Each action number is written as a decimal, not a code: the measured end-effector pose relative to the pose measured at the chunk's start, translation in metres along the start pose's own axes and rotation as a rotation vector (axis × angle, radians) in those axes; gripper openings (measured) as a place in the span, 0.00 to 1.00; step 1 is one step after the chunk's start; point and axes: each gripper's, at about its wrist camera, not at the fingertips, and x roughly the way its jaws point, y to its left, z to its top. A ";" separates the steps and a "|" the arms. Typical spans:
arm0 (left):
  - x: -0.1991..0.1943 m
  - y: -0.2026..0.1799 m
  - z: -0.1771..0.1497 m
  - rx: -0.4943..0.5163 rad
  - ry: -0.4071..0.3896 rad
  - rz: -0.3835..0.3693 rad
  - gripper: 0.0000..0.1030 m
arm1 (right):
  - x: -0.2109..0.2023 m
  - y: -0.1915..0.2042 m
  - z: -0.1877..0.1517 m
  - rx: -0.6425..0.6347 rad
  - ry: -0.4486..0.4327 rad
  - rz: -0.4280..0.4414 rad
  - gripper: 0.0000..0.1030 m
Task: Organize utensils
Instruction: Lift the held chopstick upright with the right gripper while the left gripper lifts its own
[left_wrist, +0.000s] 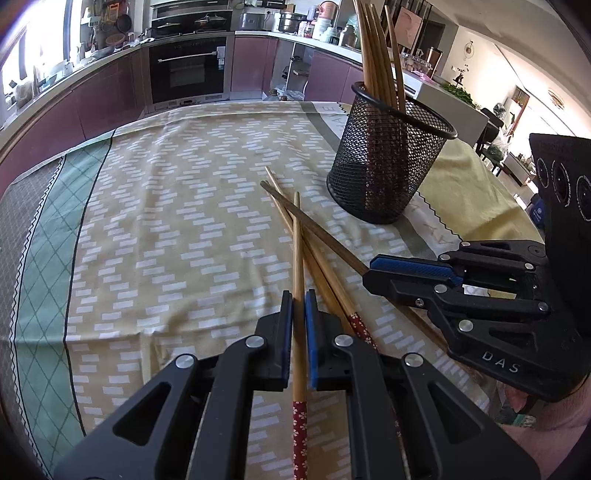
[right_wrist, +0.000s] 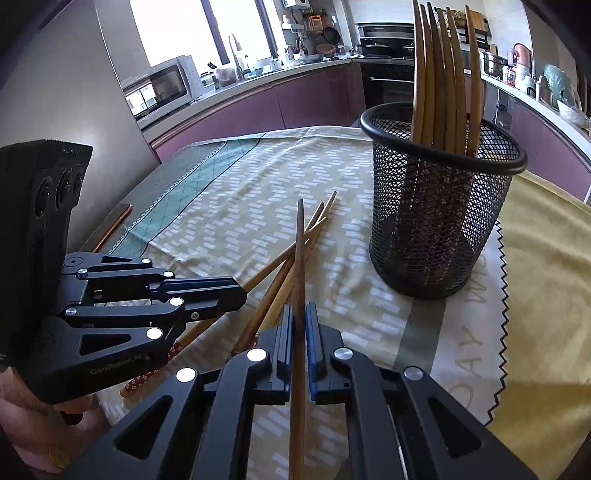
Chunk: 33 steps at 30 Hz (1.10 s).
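**Chopsticks on bench: two gripped, rest loose or in holder**

- Left gripper (left_wrist: 299, 306): clamped on a light chopstick (left_wrist: 297, 258) with a red patterned end; that end runs out of the frame's lower edge.
- Right gripper (right_wrist: 300, 321): clamped on a darker chopstick (right_wrist: 300, 254); its butt end is cut off below.
- Loose chopsticks (right_wrist: 280, 273): crossed on the patterned cloth (left_wrist: 184, 221), partly hidden under both grippers; exact count unclear.
- Mesh holder (right_wrist: 439, 221): upright, near the pile, holding several chopsticks whose tips leave the frame.
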 end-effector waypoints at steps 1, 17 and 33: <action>0.000 0.000 0.000 0.004 0.002 0.001 0.08 | 0.001 -0.001 0.000 0.001 0.005 0.006 0.06; 0.012 0.000 0.012 0.010 0.030 -0.002 0.12 | 0.007 -0.002 0.005 0.002 0.012 0.008 0.06; -0.044 -0.008 0.024 0.026 -0.095 -0.058 0.07 | -0.058 -0.008 0.013 0.001 -0.161 0.001 0.06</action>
